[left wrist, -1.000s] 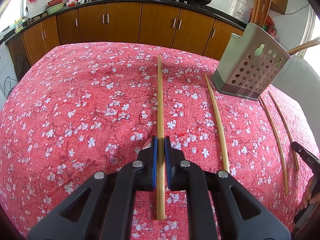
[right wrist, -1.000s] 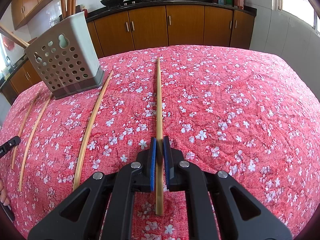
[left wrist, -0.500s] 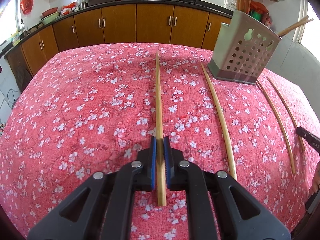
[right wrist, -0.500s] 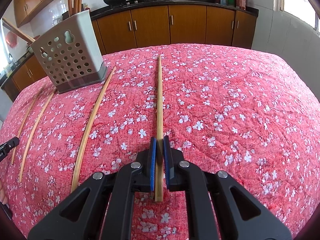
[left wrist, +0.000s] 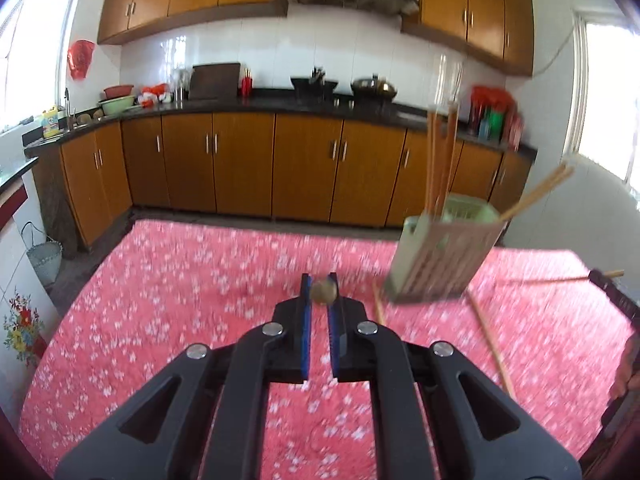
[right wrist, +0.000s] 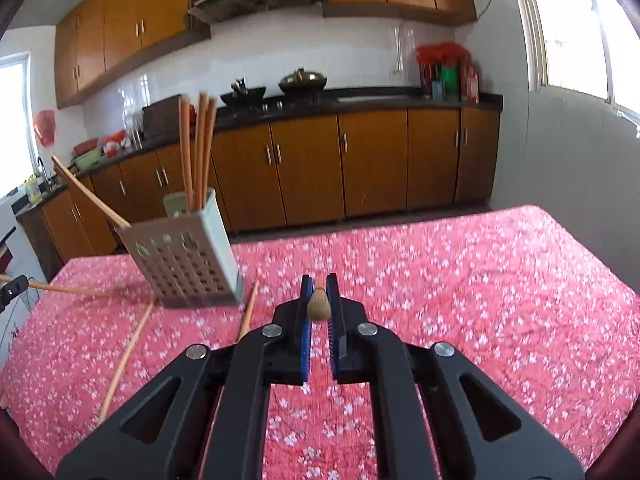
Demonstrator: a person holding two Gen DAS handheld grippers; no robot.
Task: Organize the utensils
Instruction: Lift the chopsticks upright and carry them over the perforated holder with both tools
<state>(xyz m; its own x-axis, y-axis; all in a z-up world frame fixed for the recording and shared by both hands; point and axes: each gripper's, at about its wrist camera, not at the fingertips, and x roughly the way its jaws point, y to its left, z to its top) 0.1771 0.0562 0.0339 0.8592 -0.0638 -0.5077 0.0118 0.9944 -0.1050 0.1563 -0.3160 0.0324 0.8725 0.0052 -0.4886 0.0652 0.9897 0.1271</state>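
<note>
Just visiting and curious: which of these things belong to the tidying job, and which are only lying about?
Job:
wooden chopstick end-on in left gripper
wooden chopstick in right gripper
perforated grey-green utensil holder
loose wooden chopsticks on cloth

Lying about:
black woks on stove
red bottles on counter

We see matt wooden chopsticks [right wrist: 124, 360], a matt perforated plastic holder [right wrist: 188, 256], red floral cloth on the tabletop [right wrist: 480, 300], glossy wood cabinets [right wrist: 372, 164] upper frame.
</note>
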